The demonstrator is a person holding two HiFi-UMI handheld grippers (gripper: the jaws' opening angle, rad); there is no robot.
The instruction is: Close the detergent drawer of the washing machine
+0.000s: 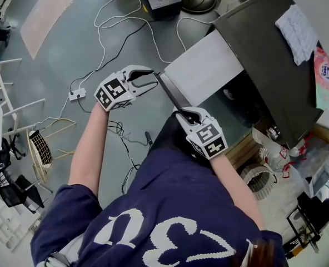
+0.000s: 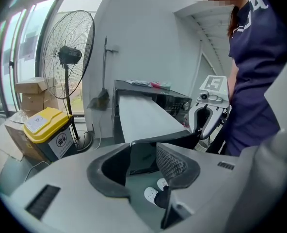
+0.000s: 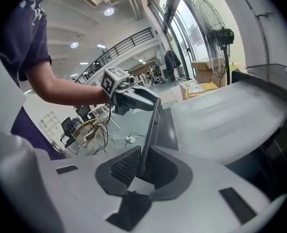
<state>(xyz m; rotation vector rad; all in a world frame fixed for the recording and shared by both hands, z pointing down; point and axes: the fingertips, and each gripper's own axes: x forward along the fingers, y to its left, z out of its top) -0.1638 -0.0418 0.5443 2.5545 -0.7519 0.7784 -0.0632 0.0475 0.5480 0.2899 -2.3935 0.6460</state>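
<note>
Pulled-out detergent drawer [image 1: 204, 65] sticks out of washing machine [image 1: 264, 60] - its front strip [image 1: 172, 92] runs lengthwise between both tongs. right tongs [image 1: 185, 114] clenched on near end; left tongs [image 1: 154, 78] released, straddling far end. Likely push: square to strip, toward machine.

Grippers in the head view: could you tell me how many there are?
2. The left gripper stands open around the far end of the dark panel; the right gripper grips its near end. None hidden.
</note>
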